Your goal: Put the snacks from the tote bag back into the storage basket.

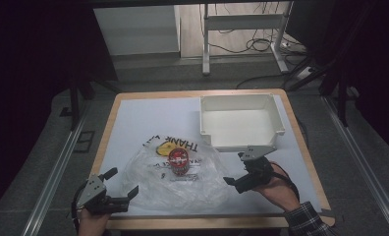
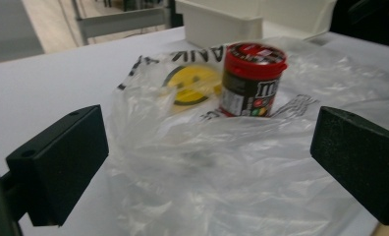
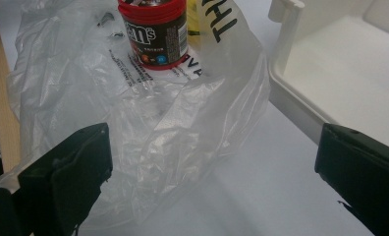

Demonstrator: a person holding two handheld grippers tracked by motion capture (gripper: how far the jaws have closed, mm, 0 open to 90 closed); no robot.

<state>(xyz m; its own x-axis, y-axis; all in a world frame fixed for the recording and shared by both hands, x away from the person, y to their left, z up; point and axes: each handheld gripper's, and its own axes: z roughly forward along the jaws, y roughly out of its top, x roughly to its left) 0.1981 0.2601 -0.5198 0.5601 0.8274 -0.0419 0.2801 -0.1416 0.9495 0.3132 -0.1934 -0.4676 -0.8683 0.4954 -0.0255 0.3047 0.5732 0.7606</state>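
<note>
at the near left corner of the table, the left gripper (image 1: 123, 181) is held with its jaws spread wide and nothing between them; its tips lie just beside the near left edge of a crumpled clear plastic bag (image 1: 182, 184). in the left gripper view the bag (image 2: 241, 167) is seen ahead of the two black pads (image 2: 60, 162), which are apart from it. near the right of the table, the right gripper (image 1: 236, 168) is likewise held wide open and empty, just beside the bag's right edge, with a hand (image 1: 280, 189) and plaid sleeve (image 1: 308, 219) behind it. a small candy tub (image 1: 179, 162) with a red lid is stood upright on the bag, between the two grippers and farther out; it is seen in the left gripper view (image 2: 251, 81) next to a yellow smiley print (image 2: 192, 83), and in the right gripper view (image 3: 153, 32) beside black lettering. an empty white tray (image 1: 241, 123) is set at the far right of the white table top (image 1: 148, 118), near the bag's right side.
</note>
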